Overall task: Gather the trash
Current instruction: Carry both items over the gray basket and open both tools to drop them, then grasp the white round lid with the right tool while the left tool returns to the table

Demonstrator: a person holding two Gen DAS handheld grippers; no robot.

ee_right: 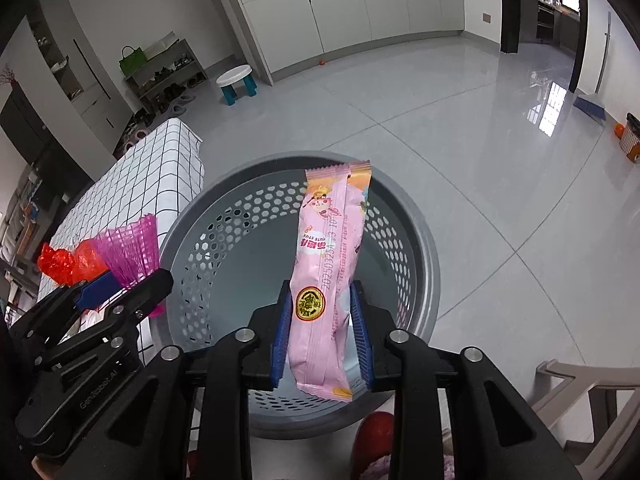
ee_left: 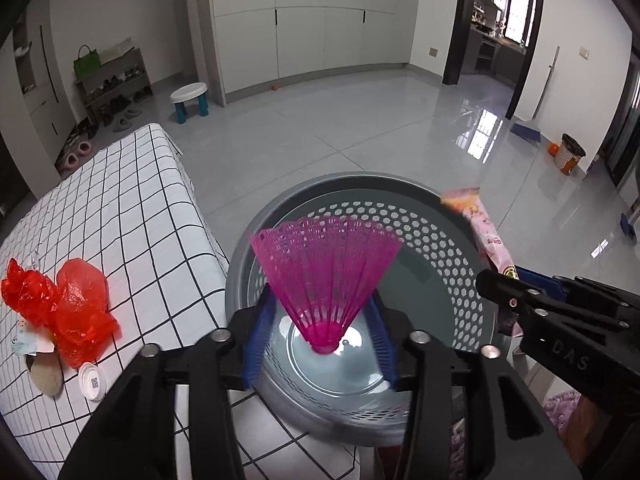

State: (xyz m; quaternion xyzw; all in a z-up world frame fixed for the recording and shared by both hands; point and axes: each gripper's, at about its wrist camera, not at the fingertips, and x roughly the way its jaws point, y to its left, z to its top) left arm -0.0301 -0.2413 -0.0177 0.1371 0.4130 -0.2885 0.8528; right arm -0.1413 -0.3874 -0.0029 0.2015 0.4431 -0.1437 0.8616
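Both jaws hang over the grey basket [ee_left: 256,248] — the left gripper [ee_left: 320,336] loosely brackets a pink shuttlecock [ee_left: 326,268], the right gripper [ee_right: 322,344] brackets a pink wrapper [ee_right: 328,276]. Light things — either may drift past the near rim.

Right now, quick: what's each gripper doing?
Left gripper: shut on the pink shuttlecock, over the gray basket.
Right gripper: shut on the pink snack wrapper, over the same basket.
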